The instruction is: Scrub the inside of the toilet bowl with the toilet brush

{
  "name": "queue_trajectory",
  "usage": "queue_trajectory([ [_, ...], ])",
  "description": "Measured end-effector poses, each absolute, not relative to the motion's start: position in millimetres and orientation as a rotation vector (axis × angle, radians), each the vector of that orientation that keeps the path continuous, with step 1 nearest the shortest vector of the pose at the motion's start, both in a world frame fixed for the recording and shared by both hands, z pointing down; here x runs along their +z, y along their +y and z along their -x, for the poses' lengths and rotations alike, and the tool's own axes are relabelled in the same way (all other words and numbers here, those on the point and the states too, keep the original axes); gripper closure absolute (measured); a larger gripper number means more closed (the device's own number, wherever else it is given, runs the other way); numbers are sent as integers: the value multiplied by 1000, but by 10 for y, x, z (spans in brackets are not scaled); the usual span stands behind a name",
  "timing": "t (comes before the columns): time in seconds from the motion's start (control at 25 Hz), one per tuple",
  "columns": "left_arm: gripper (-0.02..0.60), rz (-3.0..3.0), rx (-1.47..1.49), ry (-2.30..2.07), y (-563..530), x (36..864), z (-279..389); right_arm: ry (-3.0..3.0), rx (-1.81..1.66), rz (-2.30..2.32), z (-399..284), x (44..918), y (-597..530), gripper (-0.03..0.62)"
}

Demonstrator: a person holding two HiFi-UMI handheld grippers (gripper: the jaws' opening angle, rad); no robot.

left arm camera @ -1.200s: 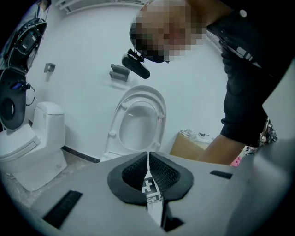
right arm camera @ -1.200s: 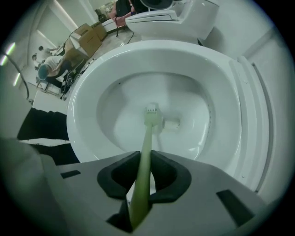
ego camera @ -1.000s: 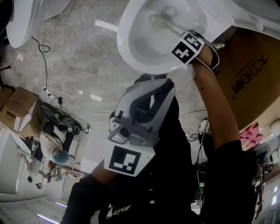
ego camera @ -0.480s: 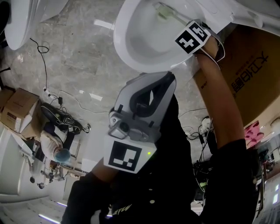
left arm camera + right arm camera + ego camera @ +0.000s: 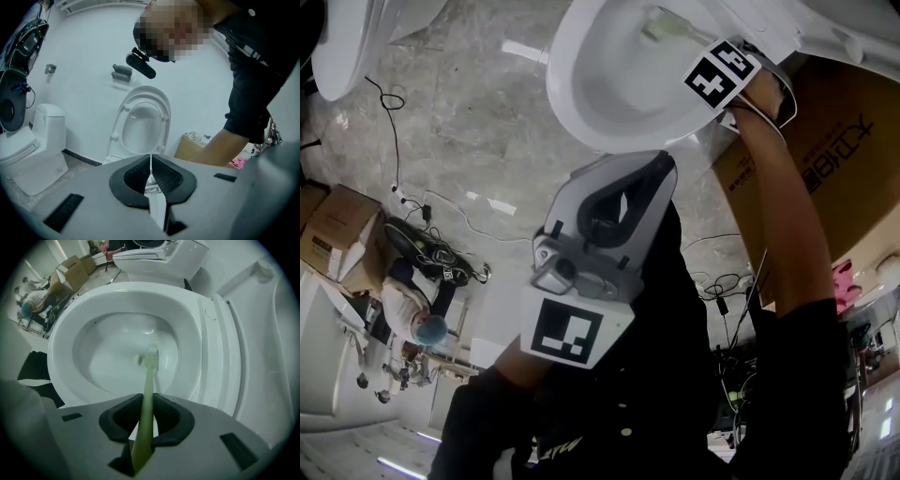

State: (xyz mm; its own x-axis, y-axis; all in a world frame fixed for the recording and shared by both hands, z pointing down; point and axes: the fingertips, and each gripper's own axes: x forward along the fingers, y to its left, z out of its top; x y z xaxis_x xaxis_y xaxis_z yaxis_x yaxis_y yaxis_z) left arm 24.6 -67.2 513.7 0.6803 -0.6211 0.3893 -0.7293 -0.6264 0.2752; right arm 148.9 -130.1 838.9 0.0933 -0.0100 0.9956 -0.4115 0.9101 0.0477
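The white toilet bowl [image 5: 600, 94] fills the top of the head view, and its wet inside [image 5: 108, 357] fills the right gripper view. My right gripper [image 5: 146, 401] is shut on the pale green handle of the toilet brush [image 5: 149, 376]. It hovers over the bowl's near rim. The brush head [image 5: 668, 25] rests low inside the bowl, near the back wall. My left gripper [image 5: 602, 239] is held back near my body, outside the bowl. Its jaws [image 5: 151, 171] are shut with nothing between them.
A large cardboard box [image 5: 839, 159] stands right of the bowl. The raised seat [image 5: 225, 343] lies behind the rim. Cables [image 5: 441, 217] trail over the marble floor. A second toilet [image 5: 342, 47] stands top left. At the left are smaller boxes [image 5: 337, 234] and a crouching person [image 5: 417, 314].
My right gripper has shifted up and to the right in the head view. The brush head has slid deeper towards the back of the bowl. The left gripper has stayed put.
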Motion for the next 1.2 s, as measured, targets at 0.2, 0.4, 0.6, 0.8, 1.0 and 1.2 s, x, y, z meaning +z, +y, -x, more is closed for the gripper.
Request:
queue_trajectory([
  [0.2,546,-2485,350,-1065,-703,5090,-227,-1425,376,-348,-1563,8436,-1146,507],
  [0.4,546,-2485,353,-1072,-713,5071,-175,-1397,401,-292,-1528,8457,-1012,507],
  [0.6,546,-2474,354,-1073,-687,5089,-179,-1377,427,-228,-1512,8486,-858,507],
  [0.8,546,-2475,351,-1070,-685,5088,-180,-1381,416,-174,-1407,8482,-744,507],
  [1.0,546,-2471,352,-1067,-689,5103,-196,-1391,418,-118,-1263,8506,-636,507],
  [1.2,546,-2470,354,-1067,-695,5125,-196,-1431,476,-137,-1109,8554,-578,507],
])
